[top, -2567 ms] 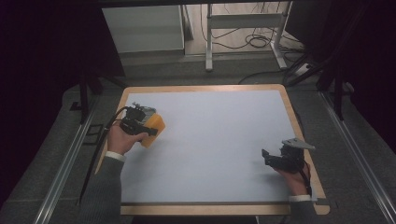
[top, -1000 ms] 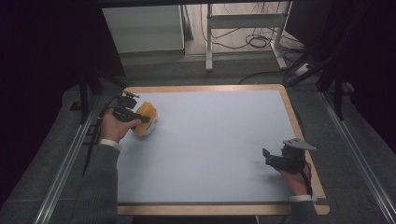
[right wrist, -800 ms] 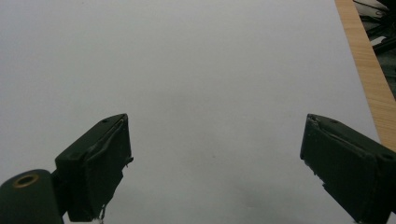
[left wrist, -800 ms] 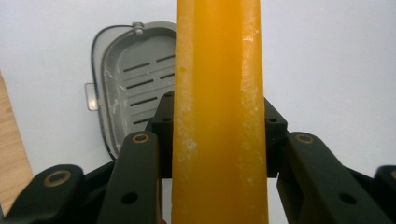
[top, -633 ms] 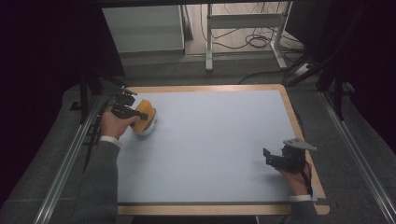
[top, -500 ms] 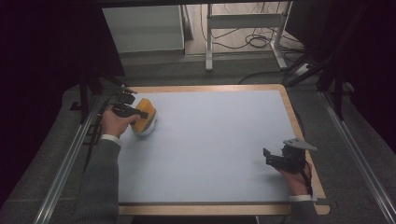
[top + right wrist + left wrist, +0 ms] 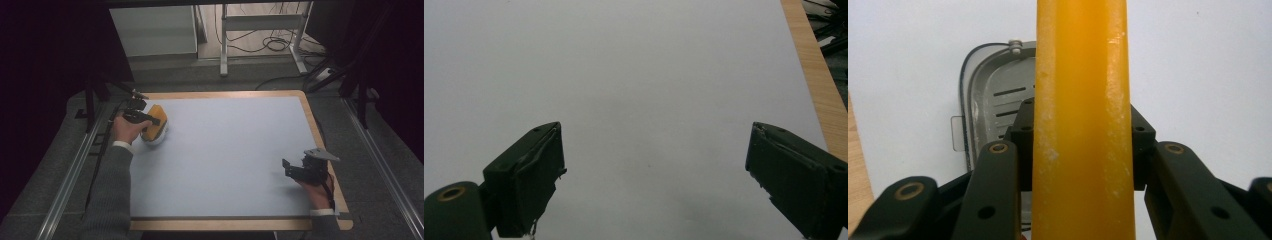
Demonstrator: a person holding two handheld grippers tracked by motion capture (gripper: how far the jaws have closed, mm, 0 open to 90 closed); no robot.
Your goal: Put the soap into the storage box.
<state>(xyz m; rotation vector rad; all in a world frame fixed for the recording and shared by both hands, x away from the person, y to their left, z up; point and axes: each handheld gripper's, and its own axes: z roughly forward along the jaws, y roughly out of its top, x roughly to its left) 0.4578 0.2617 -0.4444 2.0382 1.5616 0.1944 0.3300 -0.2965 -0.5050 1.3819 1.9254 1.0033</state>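
My left gripper (image 7: 149, 120) is at the far left of the table, shut on an orange flat piece (image 7: 156, 111). In the left gripper view the orange piece (image 7: 1083, 125) stands edge-on between the black fingers (image 7: 998, 190). Behind it lies a grey metal container (image 7: 993, 100) with slots in its floor and a clip on its rim. From above, that container shows as a pale shape (image 7: 159, 138) under the orange piece. My right gripper (image 7: 291, 170) rests near the table's front right, open (image 7: 654, 170), with nothing between its fingers.
A pale blue mat (image 7: 225, 150) covers the table inside a wooden border (image 7: 320, 135). Metal rails (image 7: 75, 175) run along both sides. Table legs and cables (image 7: 265, 45) stand on the floor beyond the far edge.
My left gripper has carried the orange piece away from the person, toward the far left corner. The right gripper has stayed where it was.
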